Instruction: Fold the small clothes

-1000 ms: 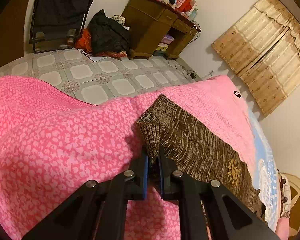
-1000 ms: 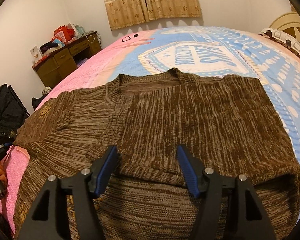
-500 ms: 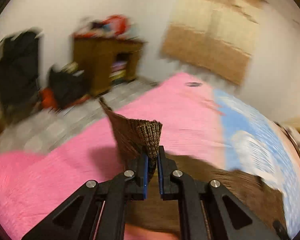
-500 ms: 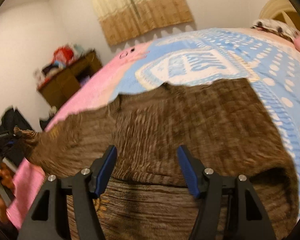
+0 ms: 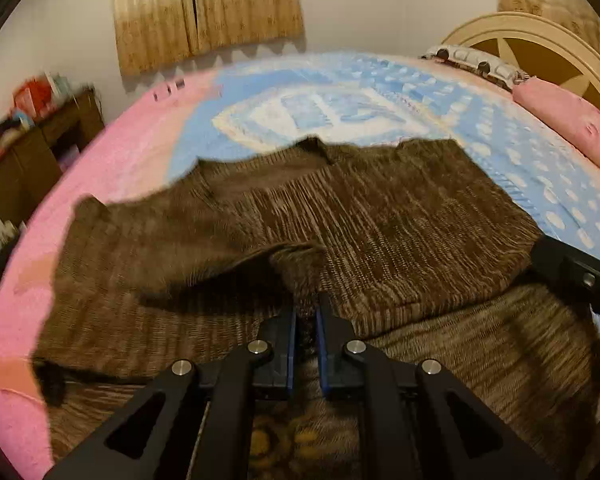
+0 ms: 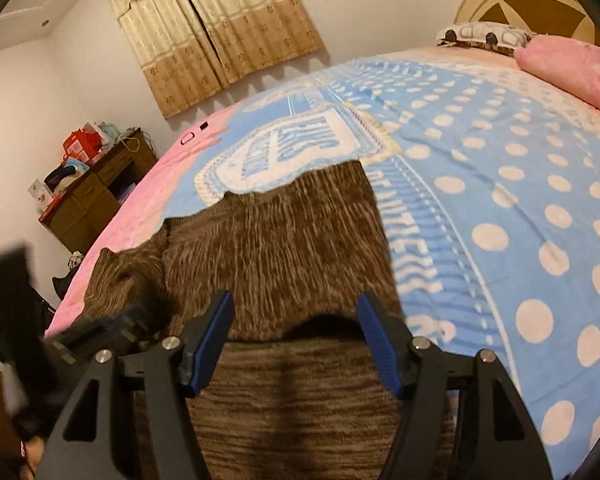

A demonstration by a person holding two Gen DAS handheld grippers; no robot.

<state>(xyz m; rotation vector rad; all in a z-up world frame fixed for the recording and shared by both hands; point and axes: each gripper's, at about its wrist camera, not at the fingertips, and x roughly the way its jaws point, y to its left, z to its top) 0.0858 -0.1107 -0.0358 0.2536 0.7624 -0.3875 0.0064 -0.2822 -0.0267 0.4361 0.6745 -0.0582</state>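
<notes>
We see the left gripper [image 5: 305, 312] clenched on the brown sweater's [image 5: 380, 220] sleeve [image 5: 300, 258]; the right gripper [image 6: 294, 332] hovers released.

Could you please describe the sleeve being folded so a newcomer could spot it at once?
On the bed, a brown sweater lies flat. Its sleeve is the raised strip crossing the body, cuff pinched in the left gripper, unlike the flat knit around it.

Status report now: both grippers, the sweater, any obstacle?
Left gripper shut on sleeve, carrying it over the brown sweater. Right gripper open, empty, above the sweater. Sweater on the bed, partly folded. Nothing in the way.
</notes>
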